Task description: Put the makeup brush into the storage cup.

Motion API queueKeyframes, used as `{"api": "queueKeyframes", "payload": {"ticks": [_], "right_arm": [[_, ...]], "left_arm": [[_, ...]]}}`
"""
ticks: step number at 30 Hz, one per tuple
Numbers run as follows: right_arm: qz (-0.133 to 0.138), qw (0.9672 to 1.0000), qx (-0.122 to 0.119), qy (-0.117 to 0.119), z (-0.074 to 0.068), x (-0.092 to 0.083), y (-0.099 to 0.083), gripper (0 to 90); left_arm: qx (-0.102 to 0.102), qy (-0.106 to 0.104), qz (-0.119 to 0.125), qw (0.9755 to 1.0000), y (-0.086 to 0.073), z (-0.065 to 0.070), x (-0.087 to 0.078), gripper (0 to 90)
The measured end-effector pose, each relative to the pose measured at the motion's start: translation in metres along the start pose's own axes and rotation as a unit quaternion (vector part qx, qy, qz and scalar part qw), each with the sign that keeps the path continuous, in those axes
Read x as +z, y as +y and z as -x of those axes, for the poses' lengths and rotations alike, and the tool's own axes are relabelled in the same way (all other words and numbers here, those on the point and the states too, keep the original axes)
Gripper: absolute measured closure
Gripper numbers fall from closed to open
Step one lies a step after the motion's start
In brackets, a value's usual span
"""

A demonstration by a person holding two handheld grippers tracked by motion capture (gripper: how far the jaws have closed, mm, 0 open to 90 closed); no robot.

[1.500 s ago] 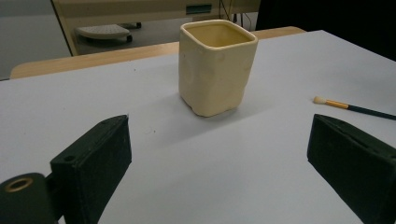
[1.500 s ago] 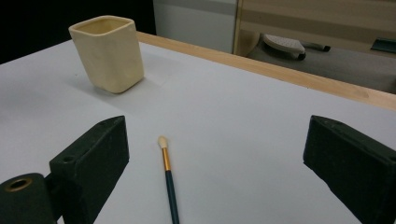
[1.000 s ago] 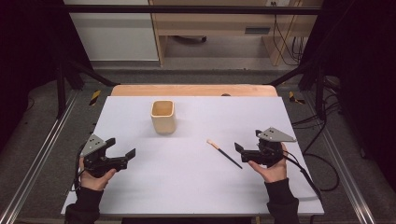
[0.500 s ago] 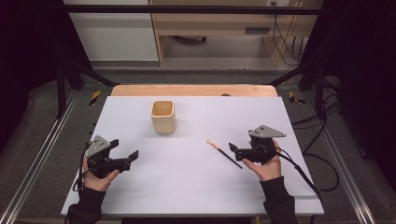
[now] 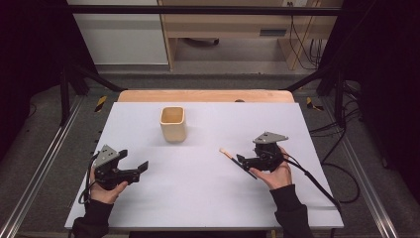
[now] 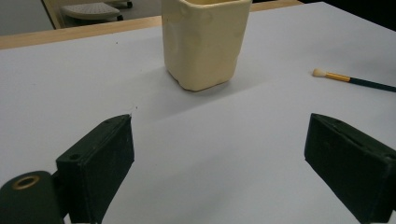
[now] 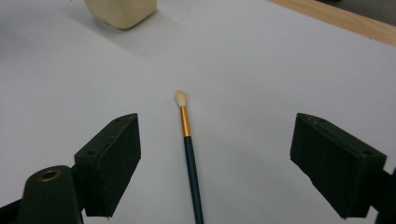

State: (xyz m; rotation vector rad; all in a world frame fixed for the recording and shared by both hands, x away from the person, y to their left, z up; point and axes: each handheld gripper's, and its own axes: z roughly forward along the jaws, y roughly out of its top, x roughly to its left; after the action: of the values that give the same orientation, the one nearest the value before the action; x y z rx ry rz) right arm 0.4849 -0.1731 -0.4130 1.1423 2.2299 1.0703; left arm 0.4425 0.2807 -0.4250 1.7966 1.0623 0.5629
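Thin brush (image 7: pixel 190 154) w/ dark green handle, gold ferrule, cream tip lies flat nr table's (image 5: pixel 208 198) right edge, untouched between right gripper's (image 5: pixel 243 159) just-narrowing jaws; left gripper (image 5: pixel 140 168) released

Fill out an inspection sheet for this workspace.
Surface: white table top, wooden strip along the far edge.
Job's things: brush lying flat, pale tip toward the cup; cup upright, apart from it.
Clutter: nothing seen.
Grippers: right gripper open astride the brush, jaws just closing, not touching it; left gripper open, nothing between its jaws.
Cables: one trails from the right gripper over the table's edge.
Surroundings: metal frame, wooden furniture, floor wires.
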Motion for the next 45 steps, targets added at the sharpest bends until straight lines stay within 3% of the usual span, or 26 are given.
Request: {"api": "queueKeyframes", "payload": {"ticks": [9,18,28,32,35,38,45], "right_arm": [[-0.026,0.9997,-0.004,0.000,-0.001,0.011,0.005,18.9],[-0.074,0.9969,-0.027,-0.002,-0.005,0.033,0.005,24.5],[-0.104,0.9943,-0.024,-0.009,-0.005,0.047,0.001,25.5],[-0.128,0.9917,-0.014,0.002,-0.006,0.055,-0.001,29.7],[-0.135,0.9908,-0.016,0.006,-0.006,0.058,-0.002,31.7],[-0.152,0.9879,-0.030,0.006,-0.006,0.063,-0.001,35.0],[-0.161,0.9859,-0.039,0.026,-0.005,0.070,0.002,54.2]], "left_arm": [[0.004,-0.002,-0.006,1.0000,-0.002,0.002,0.003,7.8],[0.008,-0.001,-0.011,0.9999,-0.003,0.002,0.004,7.9],[0.008,-0.001,-0.013,0.9999,-0.004,0.002,0.005,8.1],[0.008,-0.001,-0.014,0.9999,-0.004,0.002,0.006,8.2],[0.010,-0.001,-0.016,0.9998,-0.004,0.002,0.006,8.2],[0.012,-0.001,-0.019,0.9997,-0.004,0.002,0.007,8.2],[0.012,-0.001,-0.020,0.9997,-0.004,0.002,0.007,8.2]]}}
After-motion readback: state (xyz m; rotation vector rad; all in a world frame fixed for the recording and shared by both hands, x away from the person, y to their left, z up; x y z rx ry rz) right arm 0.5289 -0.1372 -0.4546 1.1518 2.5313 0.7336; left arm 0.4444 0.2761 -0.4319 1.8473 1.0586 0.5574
